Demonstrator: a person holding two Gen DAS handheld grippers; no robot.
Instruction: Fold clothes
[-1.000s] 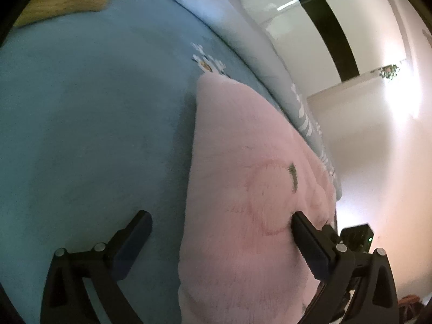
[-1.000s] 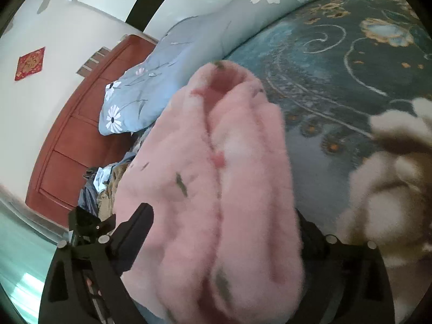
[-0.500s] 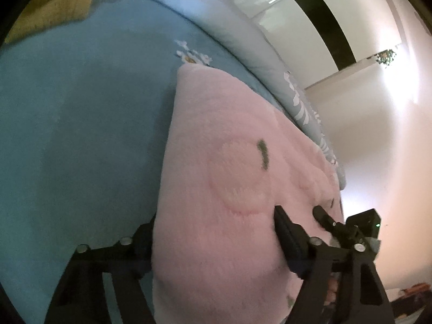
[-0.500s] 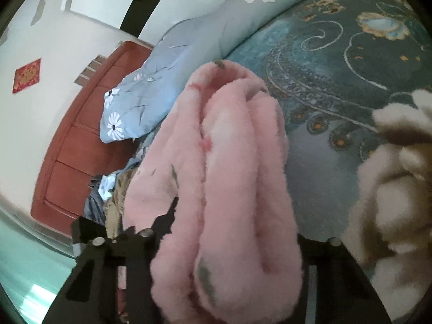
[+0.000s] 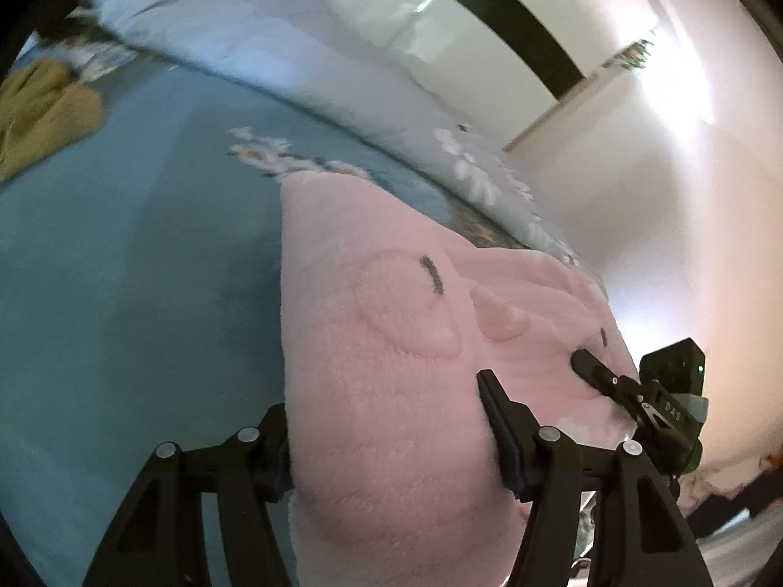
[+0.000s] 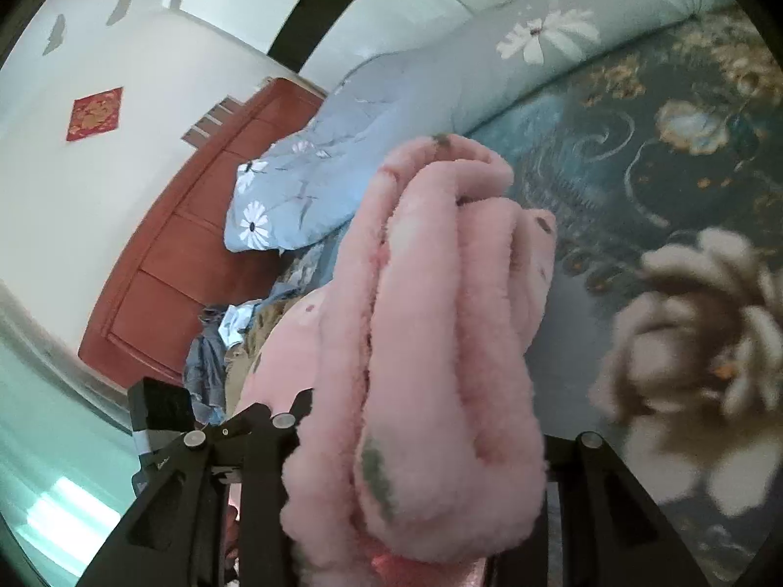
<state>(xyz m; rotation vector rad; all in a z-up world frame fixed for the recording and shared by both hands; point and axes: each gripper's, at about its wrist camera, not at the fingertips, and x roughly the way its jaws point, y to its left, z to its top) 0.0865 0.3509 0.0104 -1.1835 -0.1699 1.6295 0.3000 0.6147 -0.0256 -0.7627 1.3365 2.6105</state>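
A fluffy pink garment, folded into a thick bundle, hangs between both grippers just above the teal bedspread. My left gripper has its jaws closing on one end of the bundle, and both pads press into the fleece. From the right wrist view the same pink garment shows as several stacked folds. The jaws of my right gripper are closing on those folds; its right finger is hidden behind the fleece. One finger of the right gripper shows in the left wrist view at the bundle's far end.
A pale blue flowered quilt lies rolled along the far side of the bed. A mustard garment sits at the far left. A wooden headboard and a heap of clothes are beyond the bundle. Large flowers pattern the bedspread.
Both grippers went from wide open around the pink garment to squeezing it. The bundle has risen off the bedspread, and the left view has tipped up and rolled.
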